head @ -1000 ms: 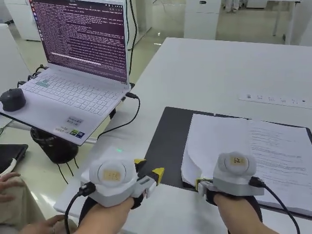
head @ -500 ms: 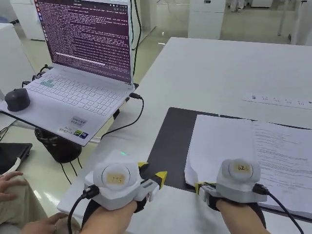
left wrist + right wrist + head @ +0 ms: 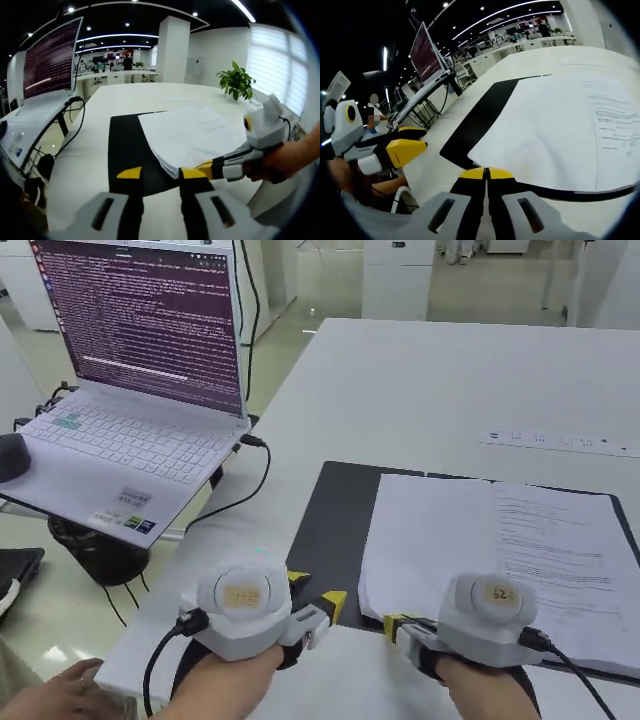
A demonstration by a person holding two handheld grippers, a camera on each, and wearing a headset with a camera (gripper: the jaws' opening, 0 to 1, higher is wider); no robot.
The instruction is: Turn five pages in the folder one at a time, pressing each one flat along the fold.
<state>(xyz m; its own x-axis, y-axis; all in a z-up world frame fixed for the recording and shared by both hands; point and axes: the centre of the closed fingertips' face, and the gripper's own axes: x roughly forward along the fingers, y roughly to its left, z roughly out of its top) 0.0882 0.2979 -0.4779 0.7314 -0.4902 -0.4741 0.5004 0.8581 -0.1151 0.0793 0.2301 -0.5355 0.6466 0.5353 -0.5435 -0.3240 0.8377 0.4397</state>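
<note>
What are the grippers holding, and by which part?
The left gripper is open, holding nothing. The right gripper is shut at the near corner of the pages; whether it pinches a page cannot be told.

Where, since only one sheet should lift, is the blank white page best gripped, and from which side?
Grip the blank page at its near-left corner, coming from the left over the folder cover. That edge lies free and looks lifted, leaving room for a jaw; the shut right gripper sits beside it.
</note>
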